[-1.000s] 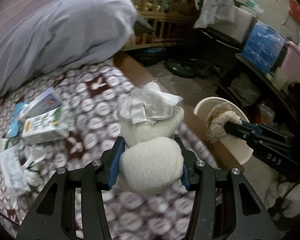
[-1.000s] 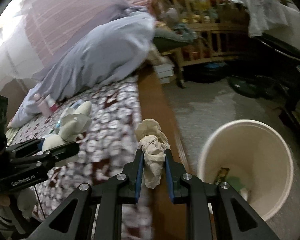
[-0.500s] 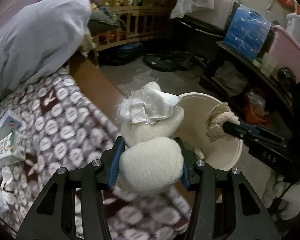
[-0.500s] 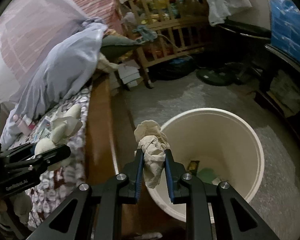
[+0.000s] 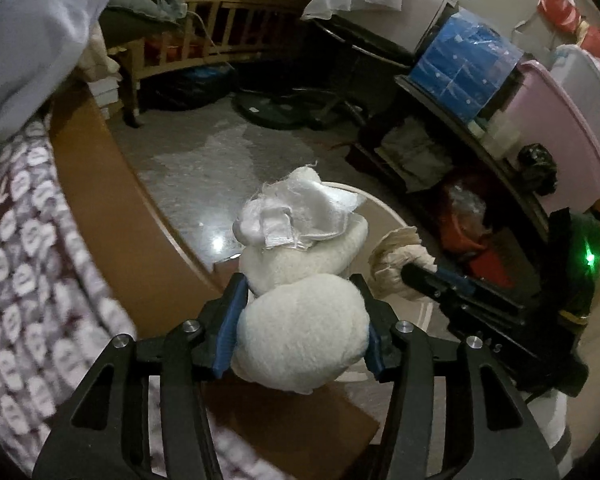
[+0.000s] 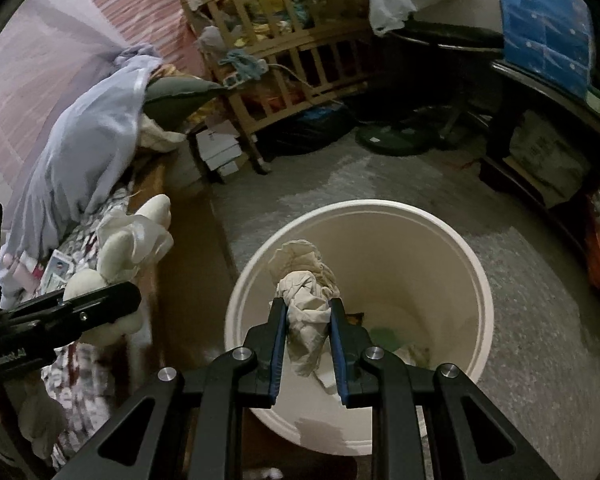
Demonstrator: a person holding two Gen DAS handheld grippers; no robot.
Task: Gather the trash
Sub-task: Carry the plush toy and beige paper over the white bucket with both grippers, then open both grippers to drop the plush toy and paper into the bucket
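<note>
My left gripper [image 5: 298, 282] has a white plush toy [image 5: 300, 320] with a satin ribbon between its blue pads; the jaws are opening while the pads still touch it. The toy hangs over the bed's wooden rail [image 5: 112, 216], just short of the cream bin [image 5: 396, 216]. My right gripper [image 6: 307, 306] is shut on a crumpled beige tissue [image 6: 300, 264] and holds it above the bin's [image 6: 476, 272] open mouth. In the right wrist view the left gripper [image 6: 100, 304] and the plush toy [image 6: 116, 256] sit to the left, over the bed's edge.
Some trash [image 6: 384, 336] lies in the bin's bottom. A patterned blanket [image 5: 16, 240] covers the bed at left. A wooden crib [image 6: 300, 60] stands behind, and a dark shelf with a blue box [image 5: 464, 60] and a pink tub [image 5: 556, 120] lines the right.
Both grippers swung from over the bed toward the bin and tipped downward. The tissue is now over the bin's mouth; the plush toy has come off the blanket to the rail.
</note>
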